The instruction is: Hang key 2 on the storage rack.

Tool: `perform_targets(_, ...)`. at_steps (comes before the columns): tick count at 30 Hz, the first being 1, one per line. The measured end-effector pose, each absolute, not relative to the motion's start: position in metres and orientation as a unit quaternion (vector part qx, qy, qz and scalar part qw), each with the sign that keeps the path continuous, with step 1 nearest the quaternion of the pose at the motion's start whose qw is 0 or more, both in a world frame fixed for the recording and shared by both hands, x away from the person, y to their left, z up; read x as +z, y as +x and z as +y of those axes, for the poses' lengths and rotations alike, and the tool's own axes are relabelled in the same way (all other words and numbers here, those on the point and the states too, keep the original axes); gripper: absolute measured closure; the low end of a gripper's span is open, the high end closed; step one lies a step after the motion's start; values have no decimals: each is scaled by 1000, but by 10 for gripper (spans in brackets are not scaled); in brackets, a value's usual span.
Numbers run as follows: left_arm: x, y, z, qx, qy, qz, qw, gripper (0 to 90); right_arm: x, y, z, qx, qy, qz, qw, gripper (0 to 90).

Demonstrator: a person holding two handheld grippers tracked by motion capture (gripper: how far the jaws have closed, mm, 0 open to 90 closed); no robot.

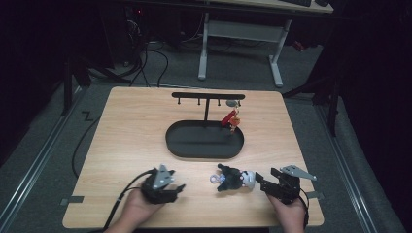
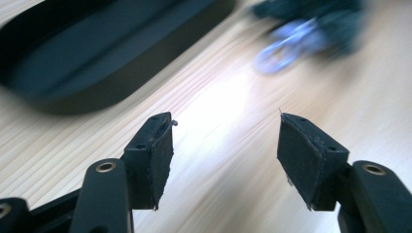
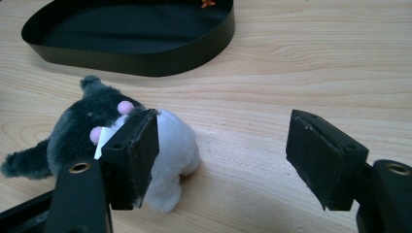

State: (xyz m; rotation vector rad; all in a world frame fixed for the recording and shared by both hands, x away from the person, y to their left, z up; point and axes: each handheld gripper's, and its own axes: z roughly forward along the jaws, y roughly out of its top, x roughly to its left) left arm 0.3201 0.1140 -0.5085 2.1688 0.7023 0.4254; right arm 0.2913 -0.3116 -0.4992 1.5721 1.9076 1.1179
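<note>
A grey-and-white plush keychain [image 1: 234, 178] with a metal ring lies on the wooden table [image 1: 121, 145], in front of the black oval tray [image 1: 204, 151] of a hook stand. The right gripper [image 1: 260, 180] sits just beside it, jaws spread and empty; the left gripper [image 1: 179, 187], also spread and empty, is well apart. A grab at the soft fur could slip.

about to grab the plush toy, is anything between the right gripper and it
Nothing visible is. The plush toy lies on bare table just off the open right gripper, beside its left jaw rather than between the jaws. The tray sits farther back, out of the way.
</note>
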Motion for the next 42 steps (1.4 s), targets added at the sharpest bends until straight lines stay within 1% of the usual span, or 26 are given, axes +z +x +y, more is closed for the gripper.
perform_targets(3,-513,325,154,178,851,317,379,374,-497,290,-311,396,563,691,220,284)
perform_targets(5,-514,328,174,187,846,335,370,368,-495,290,-309,391,561,694,224,284)
perform_targets(7,-517,331,190,200,836,353,369,366,-493,289,-308,382,555,701,231,285)
perform_targets(8,-517,331,190,200,836,353,369,368,-493,289,-308,382,555,701,231,285)
perform_targets(10,-521,333,203,197,823,376,377,368,-487,289,-307,371,551,712,226,284)
perform_targets(12,-523,332,205,200,822,378,376,366,-483,289,-306,360,545,723,227,282)
perform_targets(16,-524,332,205,199,831,369,367,357,-477,292,-304,346,549,733,203,280)
perform_targets(19,-522,330,204,200,831,364,370,356,-477,293,-301,330,551,742,195,279)
perform_targets(20,-520,330,203,202,831,359,374,355,-476,294,-297,307,546,758,181,272)
perform_targets(21,-520,330,203,202,831,359,374,356,-476,294,-297,307,546,758,181,272)
perform_targets(22,-519,330,204,204,832,355,375,355,-475,297,-294,284,541,773,169,269)
perform_targets(24,-518,331,205,203,832,353,376,355,-473,299,-293,275,538,780,160,267)
perform_targets(27,-519,333,207,202,831,354,380,356,-470,303,-289,259,532,796,130,257)
perform_targets(29,-520,335,207,201,832,352,379,356,-467,308,-284,242,521,811,110,236)
perform_targets(33,-520,336,207,201,835,346,378,358,-463,317,-274,211,508,831,83,202)
perform_targets(38,-519,335,203,201,837,338,381,359,-463,327,-262,160,489,855,64,192)
perform_targets(42,-519,336,202,199,839,336,378,360,-463,334,-253,137,470,870,60,192)
